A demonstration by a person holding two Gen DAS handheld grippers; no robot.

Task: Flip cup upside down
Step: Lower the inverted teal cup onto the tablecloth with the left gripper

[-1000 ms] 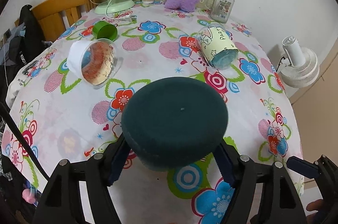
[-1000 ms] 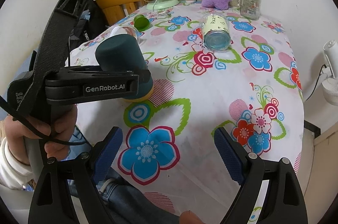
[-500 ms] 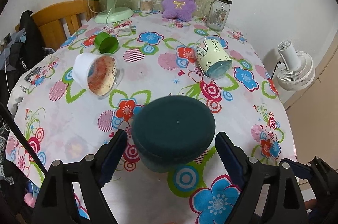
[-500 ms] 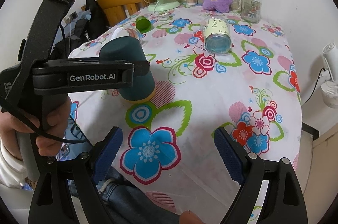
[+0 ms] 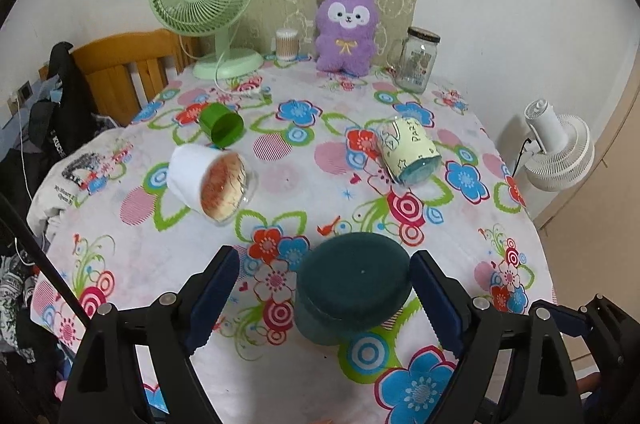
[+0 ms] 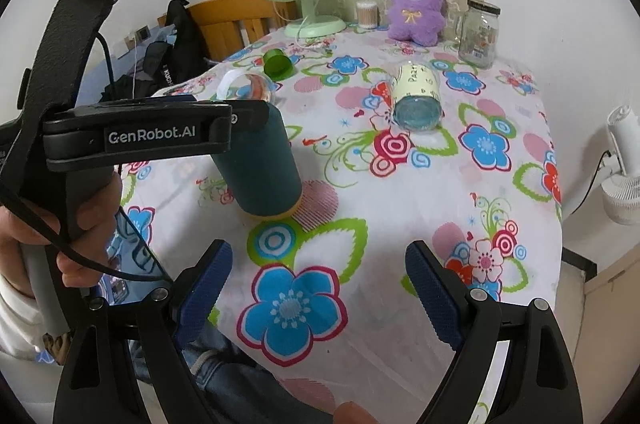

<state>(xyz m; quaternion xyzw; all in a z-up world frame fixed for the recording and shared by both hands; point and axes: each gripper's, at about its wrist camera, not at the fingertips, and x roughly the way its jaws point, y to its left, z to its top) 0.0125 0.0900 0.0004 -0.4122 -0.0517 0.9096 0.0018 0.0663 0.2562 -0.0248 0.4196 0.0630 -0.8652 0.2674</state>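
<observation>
- Dark teal cup [image 5: 352,284] standing mouth-down on the flowered tablecloth [image 5: 288,175], flat base up, long axis vertical, yellowish rim [image 6: 294,209] against the cloth.
- Sits between the fingers of the left gripper [image 5: 324,298], nearer the right finger; jaws spread wide, nothing grasped.
- From the right gripper [image 6: 318,282], ahead and to the left, well apart; jaws likewise spread, empty.
- Farther ahead, lying on their sides: white cup [image 5: 208,179], small green cup [image 5: 222,127], pale printed cup [image 5: 408,153].

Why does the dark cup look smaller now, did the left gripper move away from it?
Yes. The left gripper backed away from the dark teal cup and opened wide; the cup stays beside the same flower print.
</observation>
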